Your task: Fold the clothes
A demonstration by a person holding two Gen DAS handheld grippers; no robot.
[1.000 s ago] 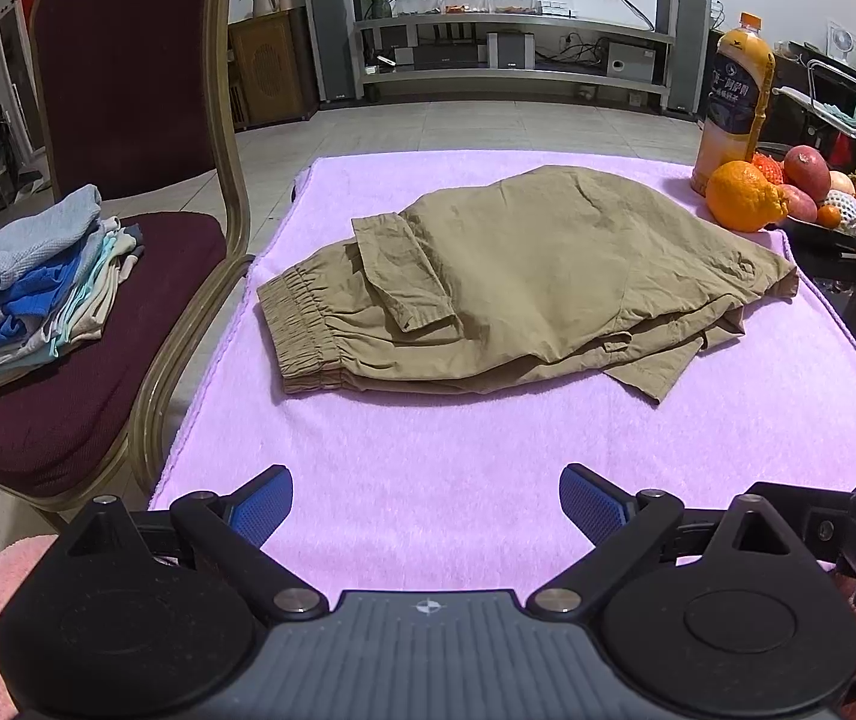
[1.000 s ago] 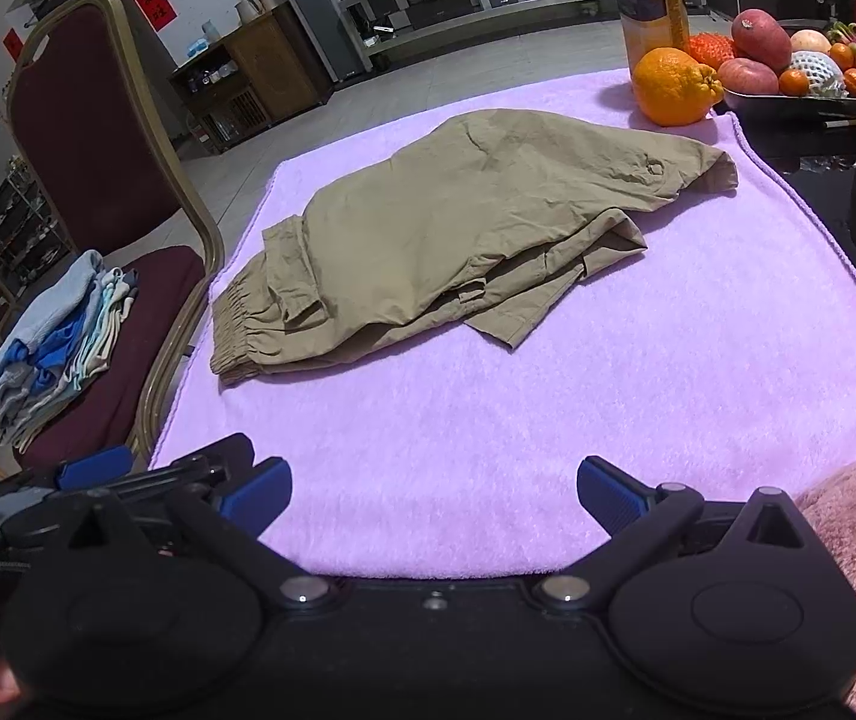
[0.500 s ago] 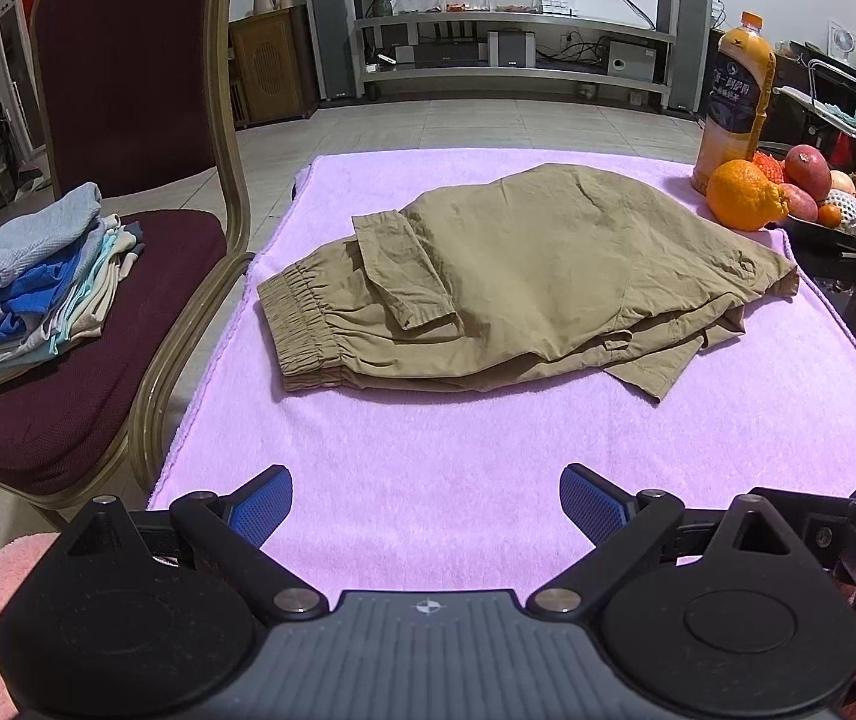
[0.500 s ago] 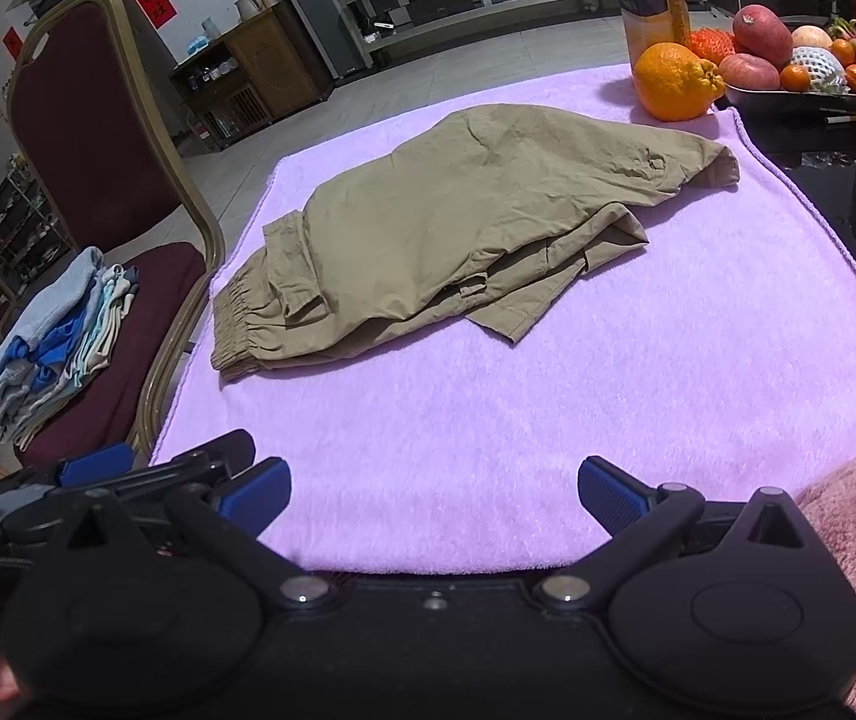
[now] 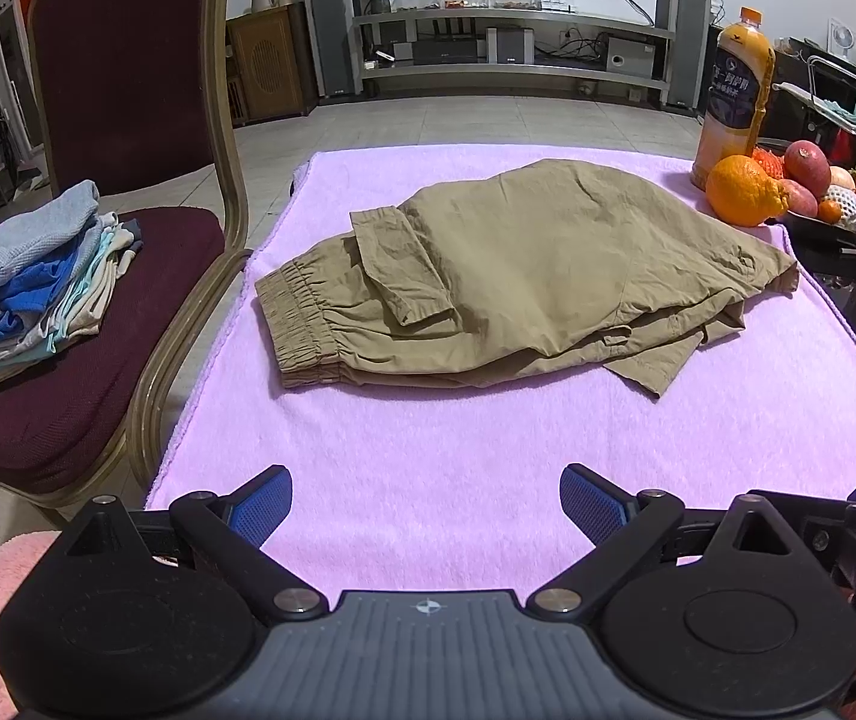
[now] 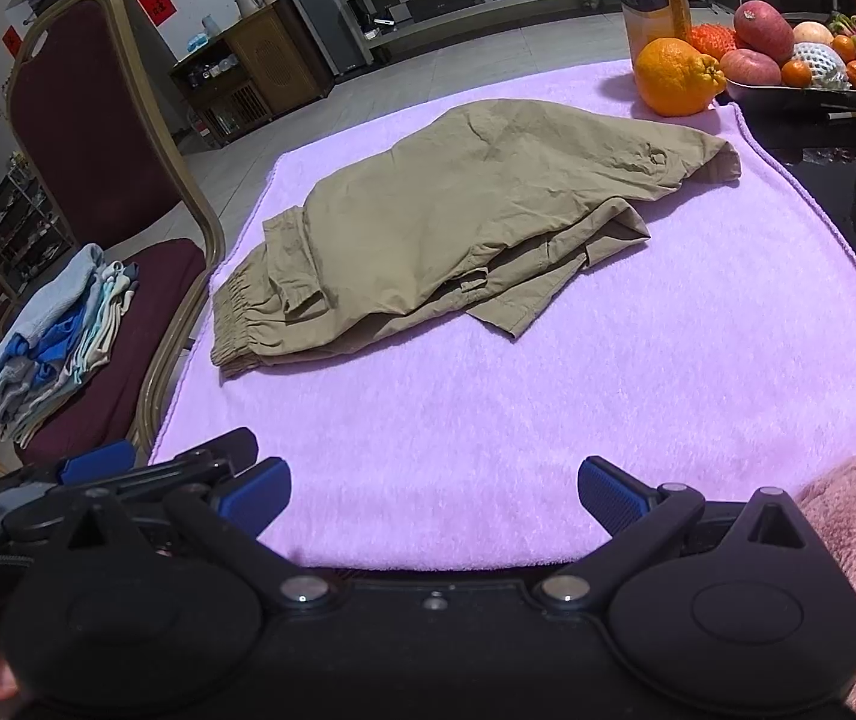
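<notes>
Khaki trousers (image 5: 518,276) (image 6: 452,228) lie loosely folded across the pink towel (image 5: 458,450) (image 6: 608,396), elastic waistband toward the left, a leg end sticking out at the front right. My left gripper (image 5: 426,501) hovers open over the towel's near edge, well short of the trousers, nothing between its blue pads. My right gripper (image 6: 434,495) is likewise open and empty at the near edge. The left gripper's fingers (image 6: 98,462) show at the lower left of the right wrist view.
A maroon chair (image 5: 74,324) (image 6: 98,138) left of the table carries a stack of folded clothes (image 5: 26,282) (image 6: 56,336). At the far right stand a juice bottle (image 5: 734,90), a large orange (image 5: 743,189) (image 6: 674,75) and a fruit tray (image 5: 830,198) (image 6: 800,66).
Both views have crept slightly toward the trousers; the cloth has not moved and both grippers stay open.
</notes>
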